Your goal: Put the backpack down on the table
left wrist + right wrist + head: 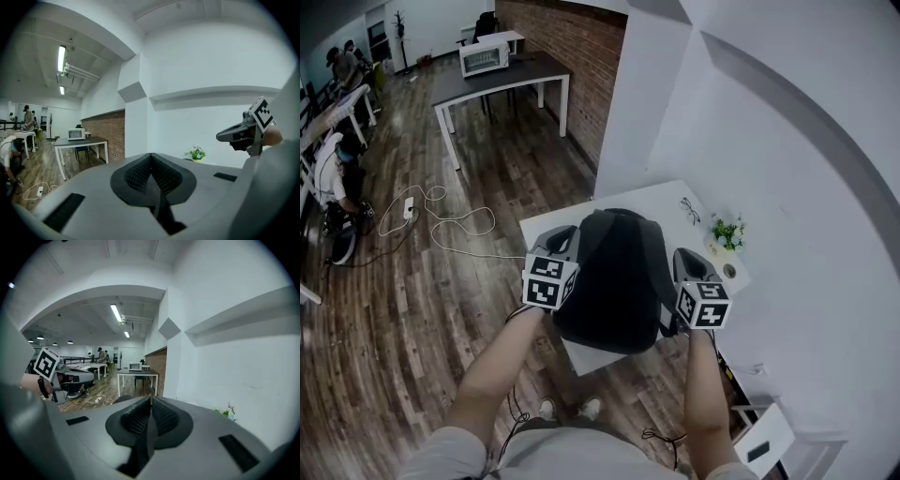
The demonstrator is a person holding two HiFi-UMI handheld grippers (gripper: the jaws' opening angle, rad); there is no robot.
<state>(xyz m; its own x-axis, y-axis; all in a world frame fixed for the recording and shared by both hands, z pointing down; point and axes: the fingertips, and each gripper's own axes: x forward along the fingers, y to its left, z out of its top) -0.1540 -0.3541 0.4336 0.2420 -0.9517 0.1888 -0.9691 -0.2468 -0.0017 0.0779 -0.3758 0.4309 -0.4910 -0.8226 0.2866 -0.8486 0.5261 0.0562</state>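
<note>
A dark grey backpack (617,277) lies on the small white table (661,199), its near end hanging over the table's front edge. My left gripper (562,234) is at the backpack's left side and my right gripper (685,255) at its right side. In the left gripper view the left gripper (151,156) is shut with nothing between its pads, and the right gripper (243,131) shows beyond it. In the right gripper view the right gripper (151,401) is likewise shut and empty, with the left gripper (70,376) off to the side. Neither gripper view shows the backpack.
A small potted plant (727,232), a pair of glasses (690,210) and a small round cup (729,272) sit at the table's far right by the white wall. Cables (441,221) lie on the wood floor. A dark table with a microwave (483,58) stands farther back.
</note>
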